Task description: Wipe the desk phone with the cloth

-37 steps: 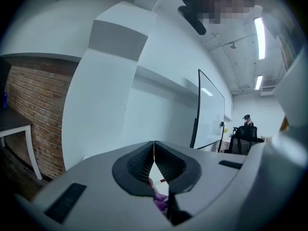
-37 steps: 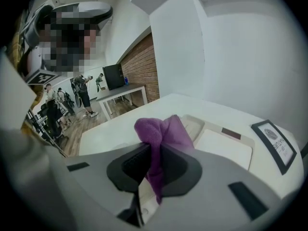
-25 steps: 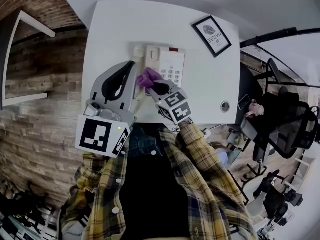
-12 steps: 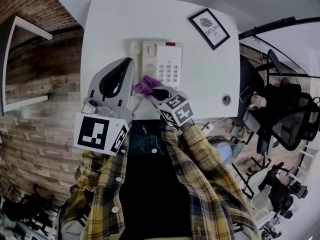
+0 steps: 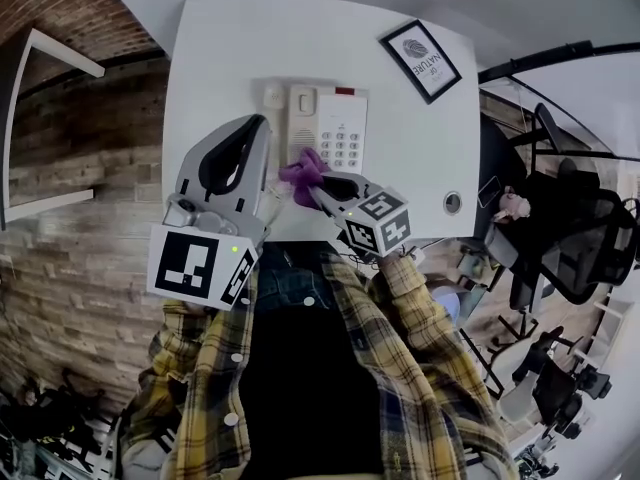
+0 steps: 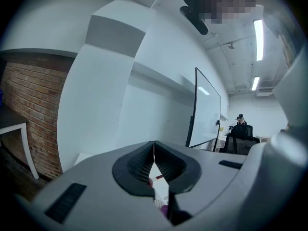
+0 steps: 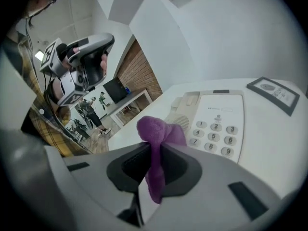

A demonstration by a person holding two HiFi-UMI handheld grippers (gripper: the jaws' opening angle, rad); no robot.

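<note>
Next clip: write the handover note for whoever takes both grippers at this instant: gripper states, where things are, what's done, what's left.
Left gripper: jaws shut, empty, raised over the left side of the white desk.
Right gripper: shut on the purple cloth, at the near-left corner of the desk phone; contact cannot be judged.
Handset rests on the phone's left side; framed picture lies far right.
Done: cloth gripped and brought to the phone.
Left: wipe keypad and handset; how much is already wiped doesn't show.

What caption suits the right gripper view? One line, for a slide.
Right gripper, jaws shut on a purple cloth, held at the white desk phone.
</note>
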